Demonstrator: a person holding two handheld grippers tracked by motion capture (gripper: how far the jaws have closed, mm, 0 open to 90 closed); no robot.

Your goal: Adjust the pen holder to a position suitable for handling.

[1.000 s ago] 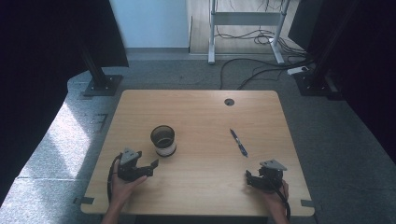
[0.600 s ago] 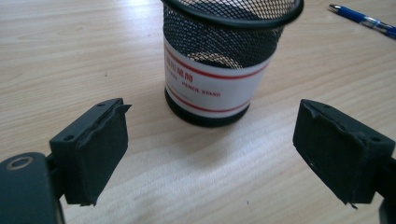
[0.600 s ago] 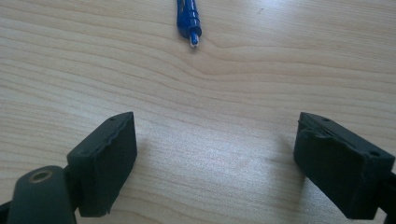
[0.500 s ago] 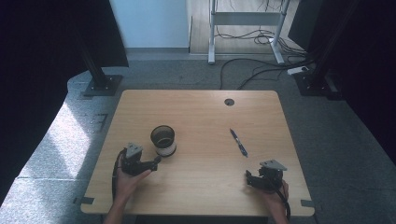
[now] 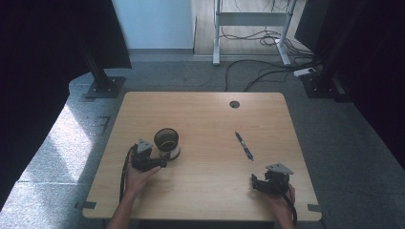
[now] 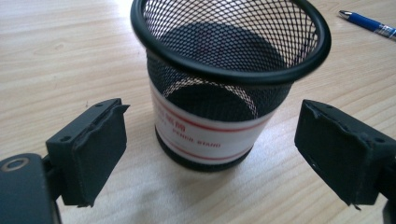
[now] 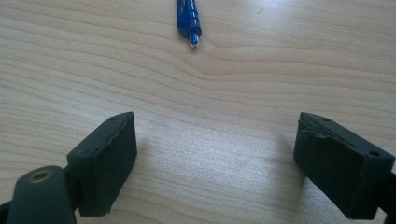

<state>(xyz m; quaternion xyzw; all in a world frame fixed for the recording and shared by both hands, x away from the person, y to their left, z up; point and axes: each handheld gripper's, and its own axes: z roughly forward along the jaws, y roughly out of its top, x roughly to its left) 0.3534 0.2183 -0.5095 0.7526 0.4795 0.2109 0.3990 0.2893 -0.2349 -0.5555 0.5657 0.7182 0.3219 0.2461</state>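
Nearest to us, our left gripper (image 5: 154, 162) sat at the front-left of the table (image 5: 200, 112), the hand (image 5: 136, 179) behind it coming in from the near edge. Its jaws had just been opening and then eased in slightly; in the left gripper view they stood wide, one on each side of the cup (image 6: 224, 84), with clear table showing between each pad and the mesh wall. So that gripper was open, gripping nothing. The cup stood upright directly ahead of the jaws, its long axis vertical, its white band roughly at pad height. We judged that a short push forward would bring the pads alongside the cup before closing.

Our right gripper (image 5: 260, 183) rested at the front-right of the table, well apart from the cup, jaws spread and empty over bare wood in the right gripper view. The pen (image 7: 188, 21) lay flat just ahead of it, tip toward the jaws, its length running away from us and slightly leftward in the high view.

So the left hand was nearer the cup, the right hand nearer the pen.
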